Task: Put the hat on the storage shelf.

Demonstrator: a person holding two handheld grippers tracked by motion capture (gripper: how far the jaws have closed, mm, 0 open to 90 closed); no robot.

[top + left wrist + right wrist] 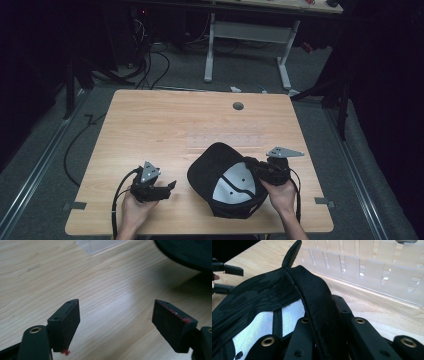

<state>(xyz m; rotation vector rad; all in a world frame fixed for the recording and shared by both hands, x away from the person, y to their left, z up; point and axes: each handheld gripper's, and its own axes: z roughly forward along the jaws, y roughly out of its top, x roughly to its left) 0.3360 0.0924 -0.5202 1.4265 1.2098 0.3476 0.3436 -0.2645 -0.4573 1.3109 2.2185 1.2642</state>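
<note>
Two grippers, one black cap (220, 175) near the table's (165, 125) front edge.
Right gripper (260, 169) clamps the upturned cap's rim, white lining showing; left gripper (167, 187) gapes empty beside it, bare wood beyond.

Wood table (150, 125) w/ clear slotted rack (372, 270); white desk frame (247, 35) behind.

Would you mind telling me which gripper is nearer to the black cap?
The right gripper: it is shut on the black cap's rim. The left gripper is open over bare table, apart from the cap on its left.
</note>
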